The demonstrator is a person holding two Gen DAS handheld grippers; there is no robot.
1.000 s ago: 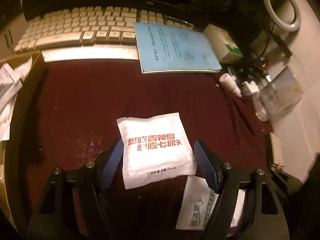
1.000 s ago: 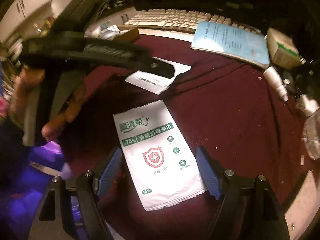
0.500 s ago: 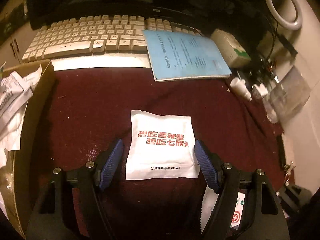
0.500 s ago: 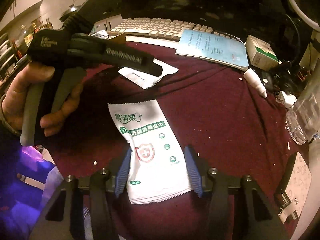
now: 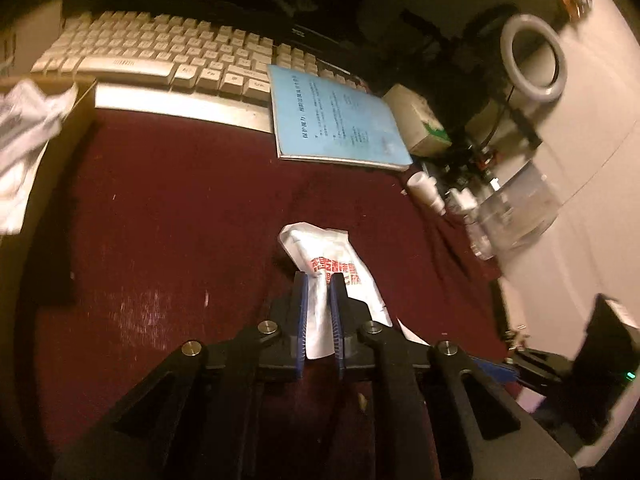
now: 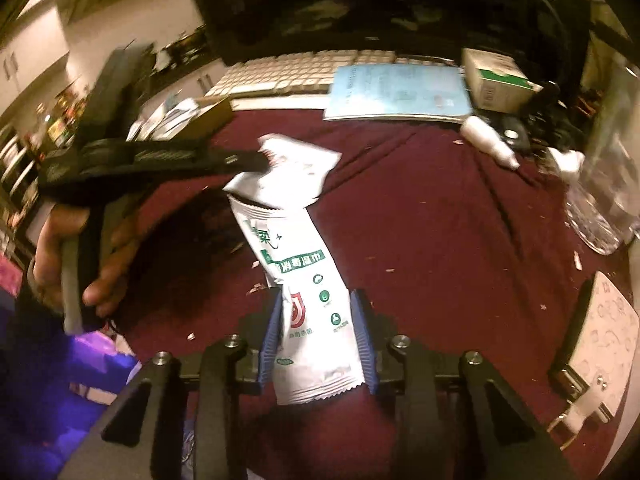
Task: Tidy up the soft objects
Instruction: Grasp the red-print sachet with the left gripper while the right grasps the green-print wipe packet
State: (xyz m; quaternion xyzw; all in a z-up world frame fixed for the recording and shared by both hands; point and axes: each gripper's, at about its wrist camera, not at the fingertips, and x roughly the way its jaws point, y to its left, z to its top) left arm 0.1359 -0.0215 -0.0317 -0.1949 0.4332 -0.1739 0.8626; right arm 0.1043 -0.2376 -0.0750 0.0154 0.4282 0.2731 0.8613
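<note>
My left gripper [image 5: 318,280] is shut on a white glove packet with red lettering [image 5: 340,256], which is crumpled between the blue pads above the maroon cloth [image 5: 180,208]. The right wrist view shows that same gripper [image 6: 260,160], held by a hand [image 6: 80,256], with the glove packet [image 6: 296,164] bunched at its tips. My right gripper [image 6: 319,300] is closing on a white wet-wipe packet with green print [image 6: 316,280]. Both pads touch the packet's long edges, and its left edge buckles. The packet's far end lies under the glove packet.
A white keyboard [image 5: 160,56] runs along the back with a blue booklet [image 5: 336,120] on its right end. A small green-and-white box [image 5: 416,120], a white bottle [image 5: 426,192], a clear container [image 5: 516,212] and a ring light [image 5: 532,64] crowd the right. A cardboard box with papers [image 5: 24,128] stands left.
The left jaws went from wide apart to clamped on the glove packet, which crumpled and rose. The right jaws narrowed onto the wipe packet's edges. Both views shifted.
</note>
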